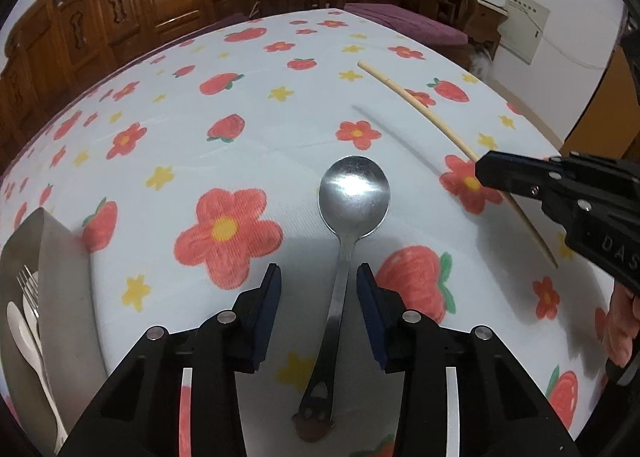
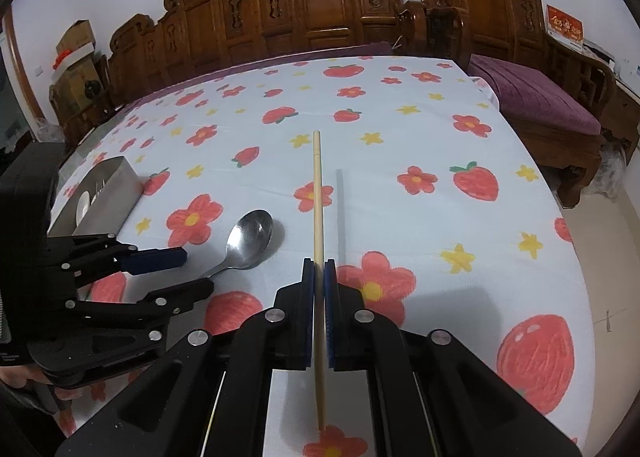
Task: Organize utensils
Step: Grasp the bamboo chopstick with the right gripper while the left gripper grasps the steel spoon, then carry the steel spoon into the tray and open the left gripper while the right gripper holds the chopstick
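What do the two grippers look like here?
Both the left gripper and right gripper are black angular linkages with silver round pivot screws and dark blue finger pads. The right one's body carries pale lettering, partly cut off.

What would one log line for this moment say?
left tongs: open, straddling metal spoon handle | right tongs: shut on pale wooden chopstick | grey metal tray: holds cutlery

A shiny metal spoon (image 1: 352, 193) lies bowl-up on the flowered cloth, its dark-tipped handle pointing toward the camera. A pale wooden chopstick (image 2: 318, 217) hangs lifted above the cloth. A grey metal tray (image 1: 60, 257) nearby holds a fork (image 1: 28, 285) and a white spoon (image 1: 24, 337).
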Demonstrator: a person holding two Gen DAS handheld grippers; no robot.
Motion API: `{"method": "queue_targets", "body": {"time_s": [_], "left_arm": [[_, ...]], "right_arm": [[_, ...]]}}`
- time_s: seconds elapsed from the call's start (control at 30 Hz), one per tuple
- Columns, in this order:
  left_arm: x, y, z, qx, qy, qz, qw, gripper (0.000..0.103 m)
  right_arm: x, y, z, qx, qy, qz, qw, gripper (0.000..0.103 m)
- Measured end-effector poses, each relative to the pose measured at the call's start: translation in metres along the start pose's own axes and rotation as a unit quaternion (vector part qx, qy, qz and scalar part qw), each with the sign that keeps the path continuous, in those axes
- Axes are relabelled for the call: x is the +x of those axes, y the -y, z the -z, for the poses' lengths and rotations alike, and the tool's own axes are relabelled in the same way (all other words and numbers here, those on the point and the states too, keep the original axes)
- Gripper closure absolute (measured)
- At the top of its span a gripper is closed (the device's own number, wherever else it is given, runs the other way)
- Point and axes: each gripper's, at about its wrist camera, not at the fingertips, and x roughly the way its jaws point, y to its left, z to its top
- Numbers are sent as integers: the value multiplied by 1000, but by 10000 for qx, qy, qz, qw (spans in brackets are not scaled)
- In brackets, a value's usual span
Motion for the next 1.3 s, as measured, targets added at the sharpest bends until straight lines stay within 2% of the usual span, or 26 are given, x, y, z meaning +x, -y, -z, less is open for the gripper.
{"method": "queue_targets", "body": {"time_s": [0.23,0.47,0.73,1.0,1.3], "left_arm": [[0,6,-1,123,-38,-40,9999,76],[-1,15,-2,262,-112,20,9996,96],[-14,13,6,270,22,-75,9996,98],[-48,-2,13,186,278,-139,9993,98],[-84,-29,18,-30,499,-275,9984,98]], "right_arm": [[1,-4,-1,-43,-8,-27,10000,97],[1,-5,0,-50,-9,-34,10000,97],[-1,-11,-2,-102,31,-67,9999,97],[-3,-26,-1,-245,40,-74,9997,97],[-11,-63,0,-543,133,-217,9982,97]]}}
